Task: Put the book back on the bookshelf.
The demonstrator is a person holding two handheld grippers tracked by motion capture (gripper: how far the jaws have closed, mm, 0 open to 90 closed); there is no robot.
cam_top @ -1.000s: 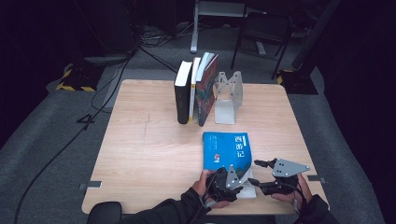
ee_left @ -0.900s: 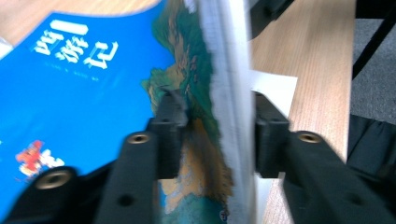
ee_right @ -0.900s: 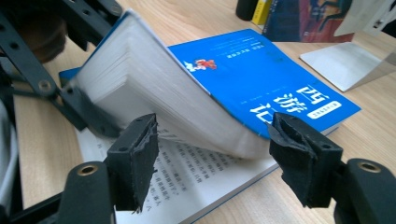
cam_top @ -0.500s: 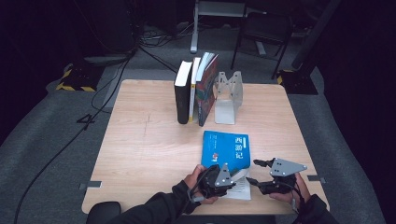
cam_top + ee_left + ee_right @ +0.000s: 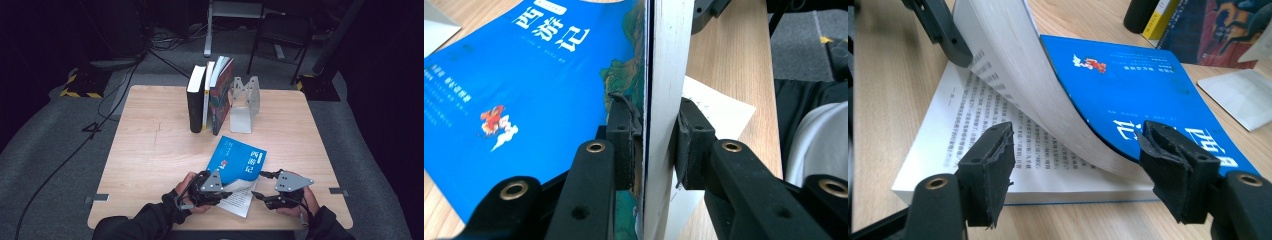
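1. Table (image 5: pixel 150 150): pale wood top, seen from above, with dark floor and cables around it.
2. Row of upright books (image 5: pixel 209 95): stands at the far middle of the table; a black spine is at the left end, a yellow-edged one next, and a dark illustrated cover leans at the right end.
3. Metal bookend (image 5: pixel 245 102): stands just right of the row, its flat foot resting on the table.
4. Left gripper (image 5: pixel 212 192): held at the near edge, left of the blue book. Its jaws have just been closing and are now clamped on a lifted sheaf of front pages together with the cover. In the left gripper view one pad presses the blue cover side and the other the white page side.
5. Blue book (image 5: pixel 239 161): lies flat near the front edge, right of centre, between the two grippers. Its front part is curled up from the left, so printed pages (image 5: pixel 998 135) are exposed beneath. The cover bears white characters and a small red-and-white figure.
6. Right gripper (image 5: pixel 264 192): held at the near right, just beside the book's right edge. Its jaws stand apart, pointing at that edge, and clamp nothing.
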